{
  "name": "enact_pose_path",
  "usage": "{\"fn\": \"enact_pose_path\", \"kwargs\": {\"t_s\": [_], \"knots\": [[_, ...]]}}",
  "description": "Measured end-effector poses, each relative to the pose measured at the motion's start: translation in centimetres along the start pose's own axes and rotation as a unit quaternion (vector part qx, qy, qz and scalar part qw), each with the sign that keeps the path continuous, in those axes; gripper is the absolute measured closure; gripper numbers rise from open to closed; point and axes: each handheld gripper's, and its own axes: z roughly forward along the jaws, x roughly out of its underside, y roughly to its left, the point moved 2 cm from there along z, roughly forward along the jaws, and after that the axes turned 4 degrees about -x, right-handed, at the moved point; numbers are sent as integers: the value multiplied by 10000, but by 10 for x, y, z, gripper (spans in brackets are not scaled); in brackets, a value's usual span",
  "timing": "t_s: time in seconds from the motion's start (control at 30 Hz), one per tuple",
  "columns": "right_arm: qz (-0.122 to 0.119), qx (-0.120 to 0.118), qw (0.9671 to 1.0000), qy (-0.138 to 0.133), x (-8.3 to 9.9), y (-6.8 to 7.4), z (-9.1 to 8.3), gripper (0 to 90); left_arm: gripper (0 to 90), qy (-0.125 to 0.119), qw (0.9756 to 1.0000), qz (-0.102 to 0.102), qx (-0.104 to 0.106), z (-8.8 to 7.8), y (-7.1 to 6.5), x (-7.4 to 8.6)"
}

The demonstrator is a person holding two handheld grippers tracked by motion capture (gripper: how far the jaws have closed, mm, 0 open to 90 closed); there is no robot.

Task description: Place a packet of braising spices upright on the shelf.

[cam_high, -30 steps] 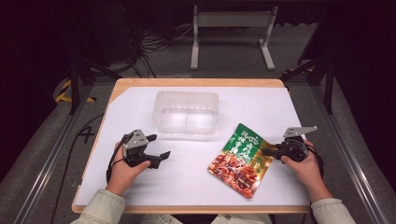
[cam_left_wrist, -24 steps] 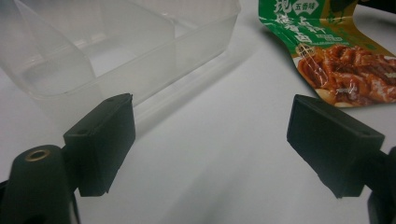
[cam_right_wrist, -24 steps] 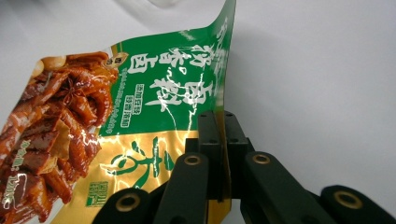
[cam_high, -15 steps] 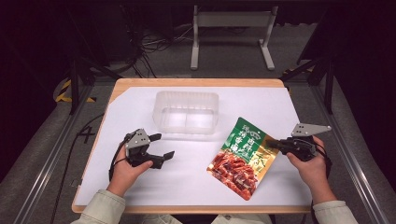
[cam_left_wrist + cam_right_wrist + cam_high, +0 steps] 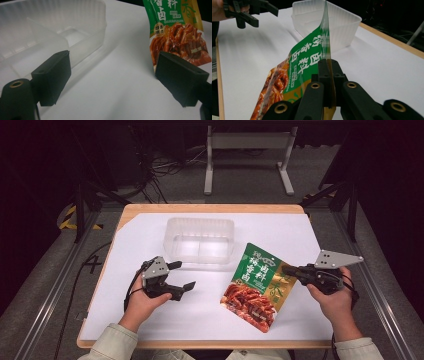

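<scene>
A green and red food pouch [image 5: 257, 285] lies on the white table cover, right of centre. My right gripper [image 5: 291, 270] is shut on the pouch's right edge and holds that side tilted up off the table. In the right gripper view the pouch [image 5: 304, 62] stands on edge between the shut jaws of the right gripper [image 5: 329, 67]. My left gripper [image 5: 184, 275] rests at the left, open, with nothing between its jaws. In the left gripper view the left gripper [image 5: 112, 80] points between the clear container [image 5: 50, 30] and the pouch [image 5: 175, 32].
A clear, empty plastic container [image 5: 200, 240] with a divider stands at the table's middle back. The wooden table edge [image 5: 210, 209] borders the white sheet. A metal stand [image 5: 247, 150] and cables lie on the floor beyond.
My right gripper has shifted a little right and up with the pouch's edge, tilting the pouch. The left gripper has edged slightly right and stays open.
</scene>
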Motion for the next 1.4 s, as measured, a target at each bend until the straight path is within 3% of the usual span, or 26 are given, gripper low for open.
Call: {"fn": "enact_pose_path", "kwargs": {"t_s": [0.27,0.4,0.57,0.87,0.97,1.13,1.2,1.4], "knots": [[-391,-156,9988,-241,-24,22,-5,900,166,-24,9999,36,94,3,-6,-5],[-608,-328,9969,-375,-39,35,-7,900,167,-115,9999,-47,108,-1,-4,-6],[-859,-497,9940,-469,-51,47,-4,900,164,-131,9998,39,148,0,-6,-7],[-1183,-607,9895,-558,-66,53,1,900,142,-281,9994,153,137,3,-8,-15],[-1194,-655,9889,-599,-70,51,6,900,135,-344,9987,204,314,6,-13,-20],[-1275,-821,9865,-621,-74,51,17,900,136,-442,9948,303,864,9,-23,-28],[-1299,-874,9856,-635,-76,51,22,900,150,-432,9939,405,934,12,-25,-32],[-1316,-939,9844,-687,-80,51,33,900,174,-409,9912,441,1177,25,-32,-36]]}}
